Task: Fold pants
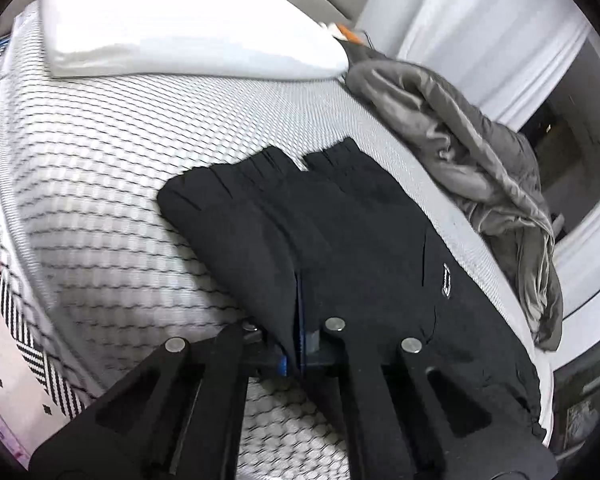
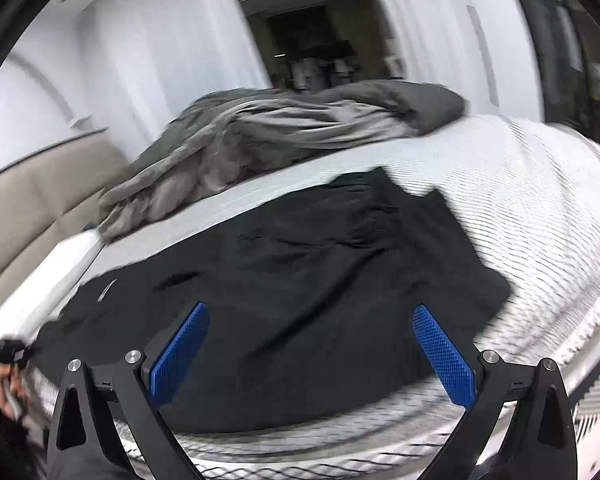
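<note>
The black pants (image 1: 340, 240) lie mid-frame on the white patterned mattress (image 1: 100, 200), waistband toward the pillow (image 1: 172, 24). The left gripper (image 1: 300, 344) is clamped on a fabric edge at lower centre; the right gripper (image 2: 312, 356) hovers above the cloth, blue pads spread wide, gripping nothing. The step looks like gathering an edge for a fold; next, carry it across. Bare mattress at left gives room; the grey blanket (image 1: 480, 168) crowds the right.

I am working in a home bedroom: a bed with a patterned mattress (image 1: 112, 168), a white pillow (image 1: 172, 28), a crumpled grey blanket (image 2: 268, 128) and white curtains (image 1: 488, 28).
</note>
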`<state>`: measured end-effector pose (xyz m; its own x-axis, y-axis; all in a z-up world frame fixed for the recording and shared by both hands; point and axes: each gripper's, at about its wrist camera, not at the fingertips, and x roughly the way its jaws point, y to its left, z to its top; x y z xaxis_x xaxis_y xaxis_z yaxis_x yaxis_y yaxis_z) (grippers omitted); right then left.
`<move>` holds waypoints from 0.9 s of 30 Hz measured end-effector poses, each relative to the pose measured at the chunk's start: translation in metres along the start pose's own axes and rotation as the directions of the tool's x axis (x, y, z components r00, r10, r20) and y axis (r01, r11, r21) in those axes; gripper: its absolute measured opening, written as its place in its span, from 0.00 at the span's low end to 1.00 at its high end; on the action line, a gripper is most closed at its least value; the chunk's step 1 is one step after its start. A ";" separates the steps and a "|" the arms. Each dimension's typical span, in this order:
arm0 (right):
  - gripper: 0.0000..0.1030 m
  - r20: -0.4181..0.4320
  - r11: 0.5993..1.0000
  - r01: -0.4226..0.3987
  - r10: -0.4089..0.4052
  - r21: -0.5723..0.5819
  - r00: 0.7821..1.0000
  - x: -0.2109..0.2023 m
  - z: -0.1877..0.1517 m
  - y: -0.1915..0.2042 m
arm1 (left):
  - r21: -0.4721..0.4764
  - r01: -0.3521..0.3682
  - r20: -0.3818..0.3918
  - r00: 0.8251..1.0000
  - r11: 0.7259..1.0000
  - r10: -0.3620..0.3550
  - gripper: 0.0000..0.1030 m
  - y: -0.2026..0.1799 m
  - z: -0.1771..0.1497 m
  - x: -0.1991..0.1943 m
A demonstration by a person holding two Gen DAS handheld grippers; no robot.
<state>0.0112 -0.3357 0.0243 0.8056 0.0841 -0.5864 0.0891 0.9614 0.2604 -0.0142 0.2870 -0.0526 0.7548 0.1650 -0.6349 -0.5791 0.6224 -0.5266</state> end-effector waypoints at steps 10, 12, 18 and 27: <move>0.82 -0.084 0.898 -0.060 0.107 0.435 0.991 0.014 -0.009 -0.101 | 0.052 -0.022 0.007 1.000 0.998 0.021 0.01 -0.003 -0.009 -0.014; 0.79 -0.105 0.884 -0.090 0.154 0.459 0.982 0.028 -0.007 -0.100 | 0.048 -0.024 0.001 1.000 0.999 0.024 0.01 -0.002 -0.010 -0.014; 0.63 0.040 0.891 -0.197 0.198 0.408 0.979 0.019 0.016 -0.086 | 0.084 -0.018 0.014 1.000 0.996 0.017 0.01 -0.005 -0.013 -0.020; 0.13 -0.144 0.892 0.000 0.074 0.453 0.987 0.056 0.002 -0.096 | 0.077 -0.004 -0.021 1.000 0.997 0.006 0.01 0.001 -0.014 -0.014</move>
<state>0.0488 -0.4241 -0.0318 0.7169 0.1920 -0.6702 0.3444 0.7383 0.5799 -0.0297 0.2746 -0.0521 0.7447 0.1528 -0.6496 -0.5568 0.6789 -0.4786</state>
